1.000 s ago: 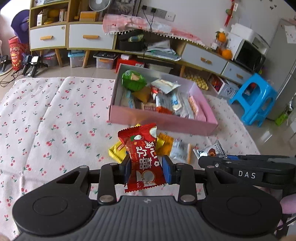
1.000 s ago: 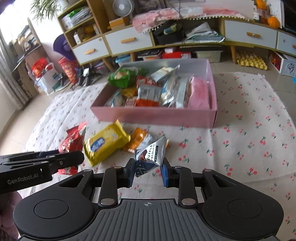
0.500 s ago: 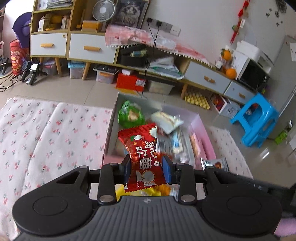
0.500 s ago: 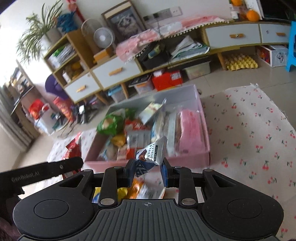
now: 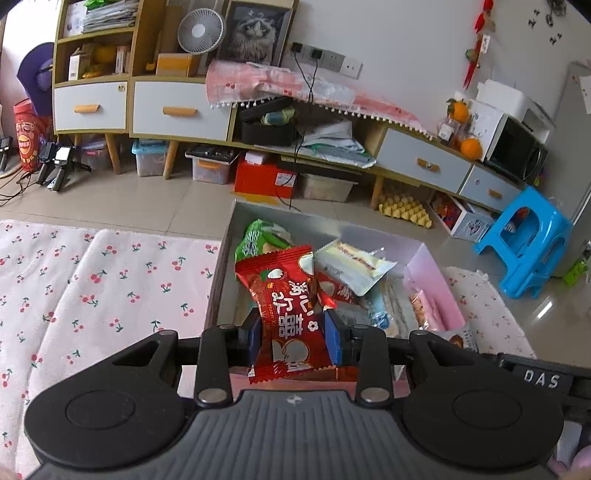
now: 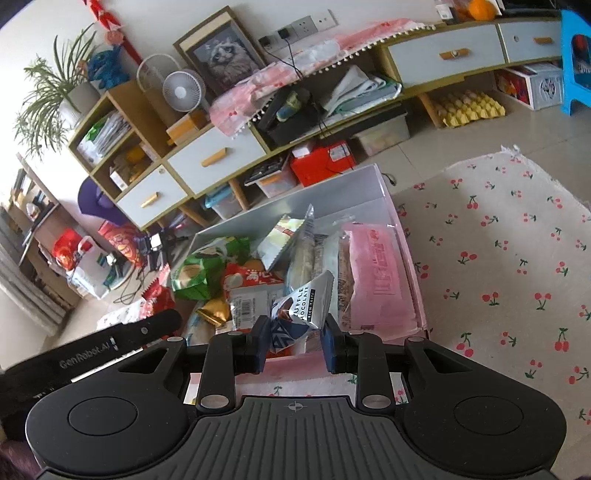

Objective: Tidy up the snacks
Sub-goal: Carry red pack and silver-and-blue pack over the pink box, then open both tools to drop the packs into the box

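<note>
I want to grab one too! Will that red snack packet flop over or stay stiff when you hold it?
Probably fairly stiff: the red snack packet stands upright above the left hand-held gripper pinching it. It looks puffy, so likely light. Its glossy wrapper might slip.

My room is evenly lit by soft daylight; in my right view the brightest glow comes from the upper left, washing out the wall (image 6: 33,22). The tiled floor (image 5: 546,310) shows pale glare patches. Both fisheye views bend the cabinets (image 5: 166,107) strongly and darken at the corners. Focus is sharp, shadows faint.
</note>
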The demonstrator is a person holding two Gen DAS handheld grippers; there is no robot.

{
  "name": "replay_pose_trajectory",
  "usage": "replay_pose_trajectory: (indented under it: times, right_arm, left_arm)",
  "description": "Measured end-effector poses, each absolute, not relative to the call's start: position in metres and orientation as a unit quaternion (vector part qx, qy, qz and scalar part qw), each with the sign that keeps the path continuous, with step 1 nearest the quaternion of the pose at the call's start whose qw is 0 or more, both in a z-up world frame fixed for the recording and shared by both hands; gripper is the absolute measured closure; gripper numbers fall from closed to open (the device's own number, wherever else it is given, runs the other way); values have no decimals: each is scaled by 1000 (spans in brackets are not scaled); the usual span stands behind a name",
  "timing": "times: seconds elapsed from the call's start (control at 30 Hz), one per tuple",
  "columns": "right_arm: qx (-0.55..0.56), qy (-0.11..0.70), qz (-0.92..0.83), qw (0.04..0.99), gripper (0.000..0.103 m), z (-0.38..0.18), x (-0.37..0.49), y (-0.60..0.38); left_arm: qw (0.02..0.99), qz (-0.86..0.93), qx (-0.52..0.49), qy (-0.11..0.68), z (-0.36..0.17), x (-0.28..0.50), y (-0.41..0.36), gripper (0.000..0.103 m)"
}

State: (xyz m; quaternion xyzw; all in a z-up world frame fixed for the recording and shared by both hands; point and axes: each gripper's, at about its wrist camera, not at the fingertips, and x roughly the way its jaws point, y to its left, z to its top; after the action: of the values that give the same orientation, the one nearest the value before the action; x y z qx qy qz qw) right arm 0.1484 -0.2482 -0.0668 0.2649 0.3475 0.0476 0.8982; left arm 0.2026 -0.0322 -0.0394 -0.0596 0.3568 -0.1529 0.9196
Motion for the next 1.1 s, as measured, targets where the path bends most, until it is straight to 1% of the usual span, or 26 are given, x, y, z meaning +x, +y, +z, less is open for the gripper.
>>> replay_pose_trajectory:
  times: [0.43, 0.53, 0.57, 0.6, 0.63, 0.67, 0.73, 0.8, 0.83, 1.0, 1.03, 1.1]
  right_arm:
    - [275, 354, 50, 893, 74, -75, 156, -247]
    - [273, 351, 44, 895, 70, -74, 156, -247]
    - [273, 347, 41, 896, 64, -73, 155, -247]
    - [275, 348, 37, 896, 58, -72, 156, -247]
    - [277, 348, 37, 895, 46, -71, 155, -248]
    - [279, 348, 40, 894, 39, -70, 155, -248]
    - [274, 347, 38, 896, 38, -68, 153, -249]
    - [268, 349, 37, 897, 37, -65, 152, -249]
    - [265, 349, 36, 898, 37, -64, 151, -249]
    - [249, 347, 35, 904, 32, -53, 144, -254]
    - [246, 348, 35, 904, 30, -51, 142, -255]
    - [239, 349, 37, 905, 25, -47, 138, -256]
  left_arm:
    - [921, -150, -26, 359, -45, 200, -38, 71]
    - [920, -149, -31, 361, -44, 201, -37, 70]
    - [920, -147, -31, 361, -44, 201, -37, 66]
    - [921, -146, -30, 361, -44, 201, -37, 59]
    - [920, -148, -29, 362, -44, 201, -38, 55]
    - [919, -150, -30, 363, -44, 201, -38, 51]
    - [919, -150, -23, 363, -43, 199, -38, 48]
    - [919, -148, -17, 364, -43, 198, -38, 42]
    - [919, -147, -18, 364, -42, 197, -38, 41]
    - [919, -147, -17, 366, -37, 188, -34, 32]
    - [919, -147, -15, 365, -37, 186, -34, 31]
    - [919, -148, -9, 366, -35, 182, -34, 24]
